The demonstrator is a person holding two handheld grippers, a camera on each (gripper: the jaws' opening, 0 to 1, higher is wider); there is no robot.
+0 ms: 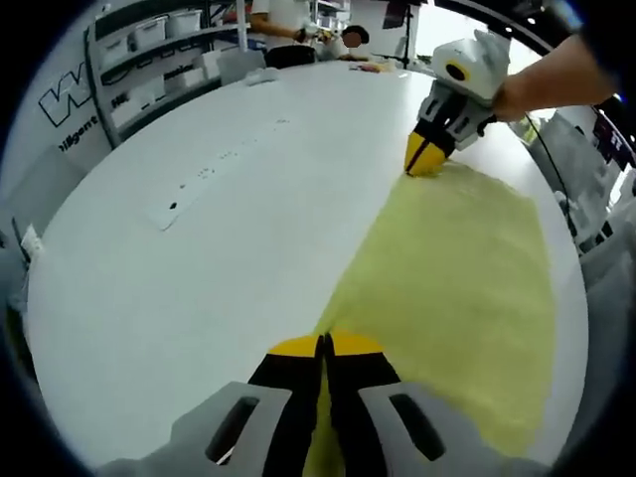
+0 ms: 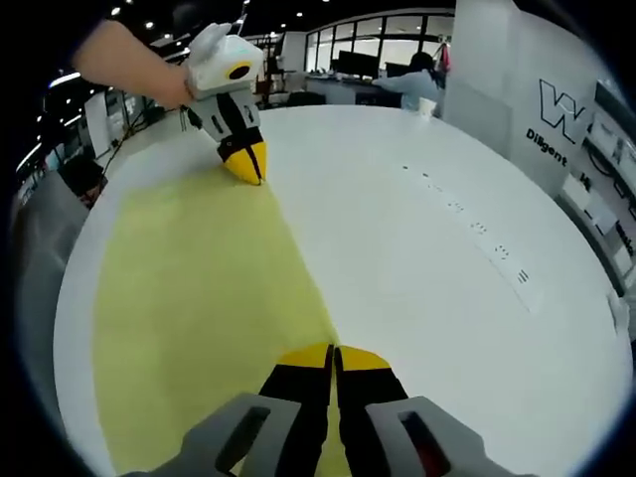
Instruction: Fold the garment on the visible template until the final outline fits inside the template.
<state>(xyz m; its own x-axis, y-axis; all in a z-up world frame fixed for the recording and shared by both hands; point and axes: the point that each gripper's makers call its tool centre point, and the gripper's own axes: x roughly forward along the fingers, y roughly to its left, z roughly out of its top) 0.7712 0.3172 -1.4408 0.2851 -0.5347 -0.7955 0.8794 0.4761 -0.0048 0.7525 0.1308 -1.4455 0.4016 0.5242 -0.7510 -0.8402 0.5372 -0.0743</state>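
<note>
A pale yellow garment (image 1: 457,278) lies flat on the round white table (image 1: 199,278). In the left gripper view my left gripper (image 1: 325,343) is shut on the cloth's near corner, and yellow fabric runs down between its jaws. At the far corner of the same edge, my right gripper (image 1: 425,164) pinches the cloth, held by a person's hand. The right gripper view mirrors this: the right gripper (image 2: 333,350) is shut on the garment (image 2: 199,288) at its near corner, and the left gripper (image 2: 248,167) grips the far corner. I cannot make out a template outline.
A white strip with small dark marks (image 1: 199,189) (image 2: 477,234) lies on the bare table beside the garment. A paper cup (image 2: 427,104) stands at the far edge. Shelves with bins (image 1: 149,60) and seated people are beyond the table.
</note>
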